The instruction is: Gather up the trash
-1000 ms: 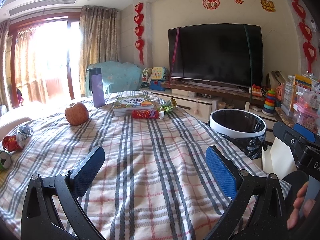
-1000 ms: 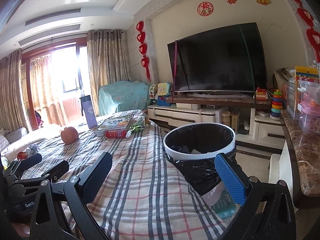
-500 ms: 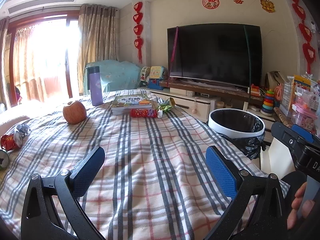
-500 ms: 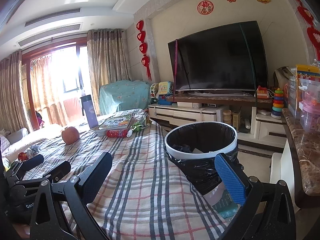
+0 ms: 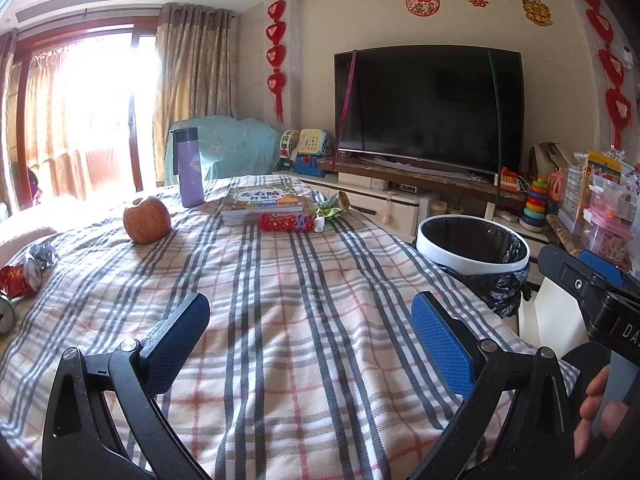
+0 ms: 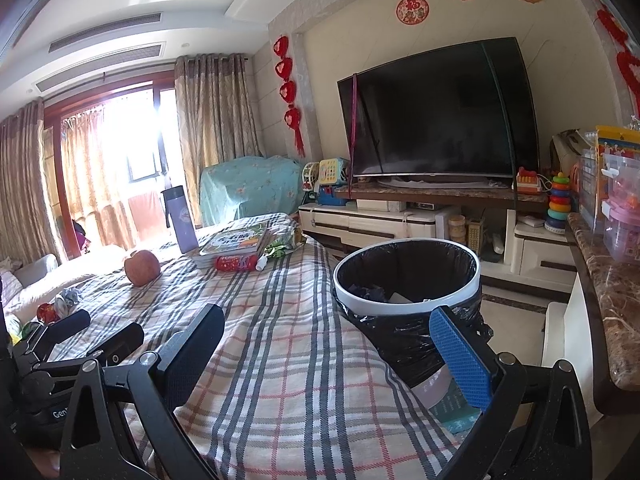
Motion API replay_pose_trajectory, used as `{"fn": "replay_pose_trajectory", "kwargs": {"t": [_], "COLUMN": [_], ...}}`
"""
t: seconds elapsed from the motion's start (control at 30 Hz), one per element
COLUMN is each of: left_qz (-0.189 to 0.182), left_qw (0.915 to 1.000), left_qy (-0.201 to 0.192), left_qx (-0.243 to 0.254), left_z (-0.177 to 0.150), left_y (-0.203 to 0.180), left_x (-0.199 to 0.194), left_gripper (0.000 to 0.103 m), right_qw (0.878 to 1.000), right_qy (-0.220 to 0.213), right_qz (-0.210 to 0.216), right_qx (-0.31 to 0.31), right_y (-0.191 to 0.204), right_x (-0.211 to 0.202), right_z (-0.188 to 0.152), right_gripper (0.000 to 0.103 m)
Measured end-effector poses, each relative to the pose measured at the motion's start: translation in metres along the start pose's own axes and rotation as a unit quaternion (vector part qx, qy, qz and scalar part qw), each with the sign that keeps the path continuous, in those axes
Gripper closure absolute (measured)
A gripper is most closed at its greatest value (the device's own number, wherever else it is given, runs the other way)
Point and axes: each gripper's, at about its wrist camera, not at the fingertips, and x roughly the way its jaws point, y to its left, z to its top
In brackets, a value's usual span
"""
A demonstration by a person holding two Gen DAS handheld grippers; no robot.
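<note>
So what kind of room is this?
Most likely a family living room: a big television on a low stand, a stacking-ring toy beside it, and curtains by a bright balcony door.

A red wrapper (image 5: pixel 285 222) and a crumpled green one (image 5: pixel 331 209) lie by the books at frame centre. More red and silver wrappers (image 5: pixel 28 268) sit at far left. The black-lined white bin (image 6: pixel 406 276) stands open at right.
</note>
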Motion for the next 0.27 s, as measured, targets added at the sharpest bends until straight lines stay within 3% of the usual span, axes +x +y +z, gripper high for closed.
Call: {"fn": "replay_pose_trajectory", "kwargs": {"t": [0.27], "left_qz": [-0.004], "left_qw": [0.9998], "left_qy": [0.014], "left_qx": [-0.01], "left_z": [-0.0029], "left_y": [0.0066], "left_x": [0.0077], "left_gripper": [0.0], "right_qw": [1.0], "right_qy": [0.016], "right_qz": [0.003], "right_qx": [-0.001], "right_y": [0.0042], "right_x": [0.0105], "right_z": [-0.0013], "right_gripper": [0.0]}}
